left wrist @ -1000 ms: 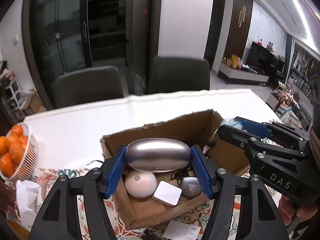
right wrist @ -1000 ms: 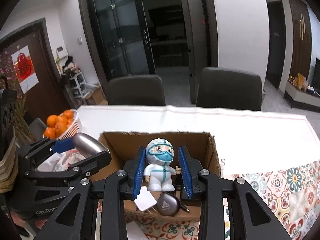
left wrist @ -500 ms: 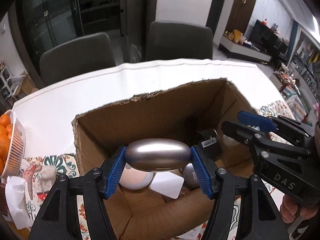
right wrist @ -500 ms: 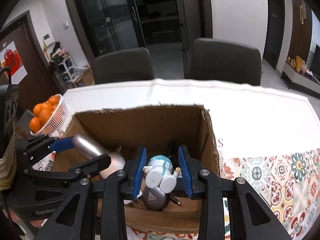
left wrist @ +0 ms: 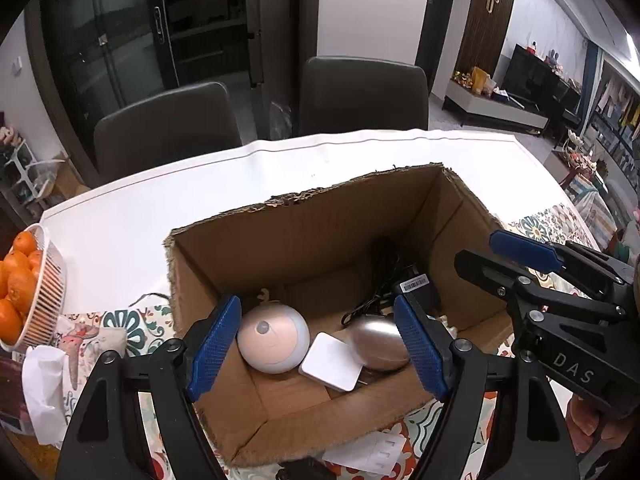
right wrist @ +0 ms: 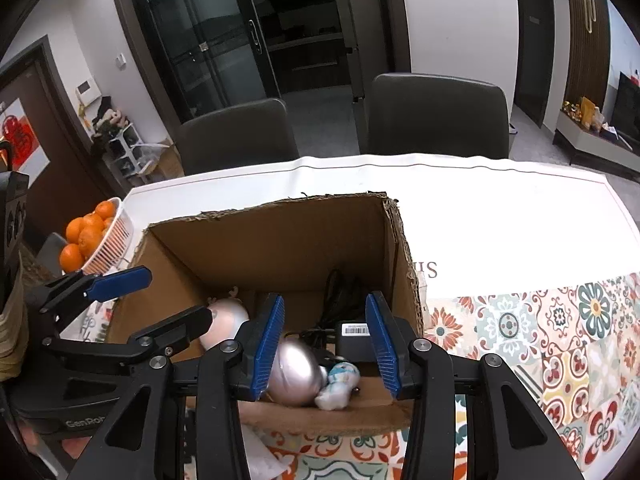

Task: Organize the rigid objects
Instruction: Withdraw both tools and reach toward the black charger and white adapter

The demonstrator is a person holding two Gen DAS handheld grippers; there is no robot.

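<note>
Both grippers have let go since the earlier frames: the left gripper [left wrist: 316,344] no longer holds the silver egg-shaped case [left wrist: 378,344], and the right gripper [right wrist: 326,344] no longer holds the small masked figurine [right wrist: 340,384]. Now each one hangs over the cardboard box [left wrist: 304,240] with its blue pads spread apart and nothing between them.

The silver case lies on the box floor, just beside a white square pad [left wrist: 331,367], which touches a pale pink round device [left wrist: 273,338] on its other side. In the right wrist view the figurine lies on its side, touching the silver case, near the front wall of the box. Behind them sits a black power adapter [right wrist: 354,342] with its cable; it seems to lean on the right wall, but this is partly hidden. A white basket of oranges [right wrist: 90,236] stands on the table left of the box.
</note>
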